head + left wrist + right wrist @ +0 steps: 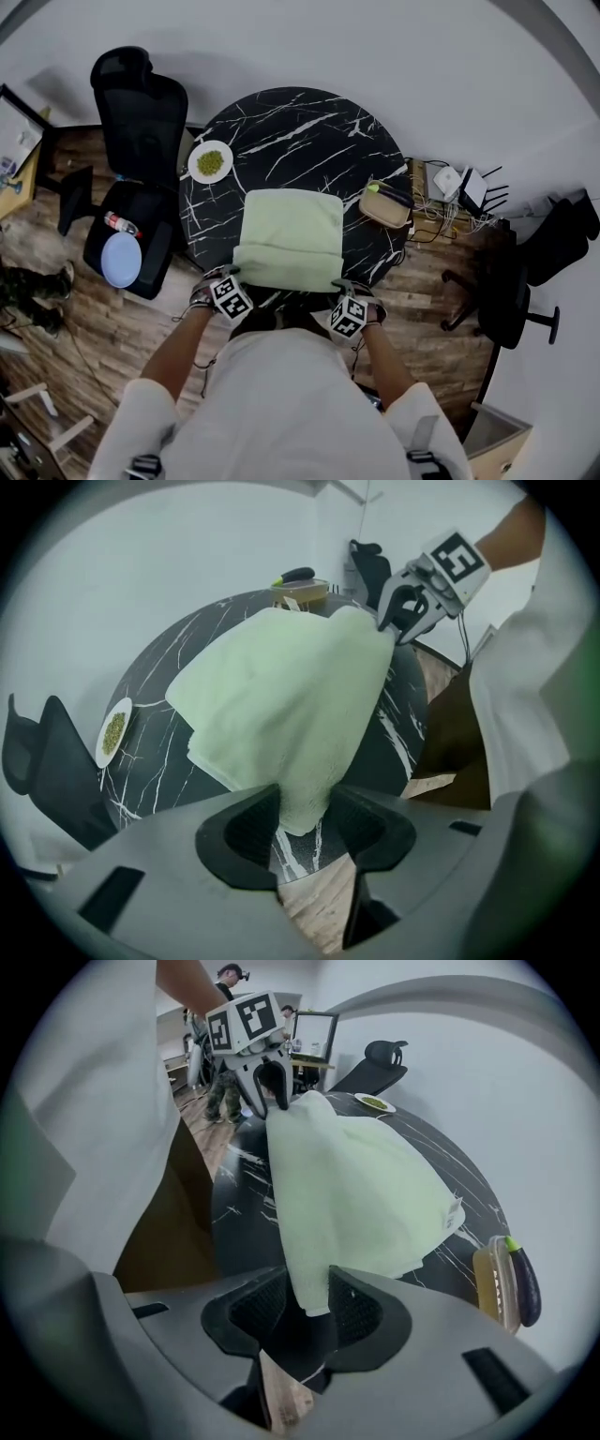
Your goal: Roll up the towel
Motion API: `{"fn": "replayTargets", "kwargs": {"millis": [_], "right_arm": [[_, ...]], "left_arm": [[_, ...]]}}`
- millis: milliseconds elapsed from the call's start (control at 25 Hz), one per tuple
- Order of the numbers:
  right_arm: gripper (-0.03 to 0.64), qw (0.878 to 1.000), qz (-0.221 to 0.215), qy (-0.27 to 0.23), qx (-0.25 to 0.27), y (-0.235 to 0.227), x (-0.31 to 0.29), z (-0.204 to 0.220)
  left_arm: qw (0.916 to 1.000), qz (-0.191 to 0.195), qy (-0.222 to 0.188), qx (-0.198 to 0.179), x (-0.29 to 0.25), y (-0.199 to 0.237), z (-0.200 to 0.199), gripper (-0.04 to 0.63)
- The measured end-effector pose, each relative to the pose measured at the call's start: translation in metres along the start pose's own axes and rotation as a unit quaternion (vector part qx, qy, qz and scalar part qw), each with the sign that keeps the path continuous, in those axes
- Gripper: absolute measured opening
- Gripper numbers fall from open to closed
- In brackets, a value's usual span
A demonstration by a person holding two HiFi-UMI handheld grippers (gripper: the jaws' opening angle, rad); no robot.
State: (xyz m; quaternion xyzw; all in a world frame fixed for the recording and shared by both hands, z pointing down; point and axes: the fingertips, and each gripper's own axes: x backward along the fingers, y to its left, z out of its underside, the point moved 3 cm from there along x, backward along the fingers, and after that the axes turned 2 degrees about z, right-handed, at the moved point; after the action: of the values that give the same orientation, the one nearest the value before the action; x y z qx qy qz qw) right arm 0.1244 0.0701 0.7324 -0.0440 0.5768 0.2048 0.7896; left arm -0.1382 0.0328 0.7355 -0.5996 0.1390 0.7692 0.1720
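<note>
A pale green towel (pixel 291 234) lies folded on the round black marble table (pixel 300 122), and its near edge reaches the table's rim in front of me. My left gripper (pixel 230 274) is at the towel's near left corner and my right gripper (pixel 342 286) at its near right corner. In the left gripper view the towel (pixel 281 696) rises into my left gripper (pixel 305 822), whose pads press on the corner tip. In the right gripper view the towel (pixel 356 1194) tapers into my right gripper (pixel 309 1302), pinched between the pads. Each view shows the other gripper (pixel 398 621) (pixel 272 1091) on its corner.
A white plate of green food (pixel 210 161) sits at the table's far left. A tan container with an eggplant (pixel 386 202) is at the right rim. A black office chair (pixel 136 141) holding a blue plate (pixel 122 260) stands left; a router and cables (pixel 464 187) lie right.
</note>
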Motion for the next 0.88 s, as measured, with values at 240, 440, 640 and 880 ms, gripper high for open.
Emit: {"fn": "replayTargets", "kwargs": {"millis": [240, 440, 640, 880], "right_arm": [[0.044, 0.999, 0.027, 0.014, -0.012, -0.013, -0.007, -0.002], [0.025, 0.999, -0.004, 0.015, -0.042, -0.001, 0.004, 0.004], [0.025, 0.994, -0.086, 0.03, -0.06, 0.031, 0.023, 0.009], [0.025, 0.98, -0.183, 0.049, -0.061, 0.064, 0.052, 0.009]], "left_arm": [[0.9995, 0.004, 0.003, 0.03, -0.004, 0.007, 0.0, 0.086], [0.9992, 0.024, -0.005, 0.03, 0.004, -0.006, 0.004, 0.043], [0.9978, 0.059, -0.004, 0.029, 0.016, -0.035, 0.02, 0.04], [0.9914, 0.127, 0.014, 0.026, 0.035, -0.073, 0.04, 0.038]]}}
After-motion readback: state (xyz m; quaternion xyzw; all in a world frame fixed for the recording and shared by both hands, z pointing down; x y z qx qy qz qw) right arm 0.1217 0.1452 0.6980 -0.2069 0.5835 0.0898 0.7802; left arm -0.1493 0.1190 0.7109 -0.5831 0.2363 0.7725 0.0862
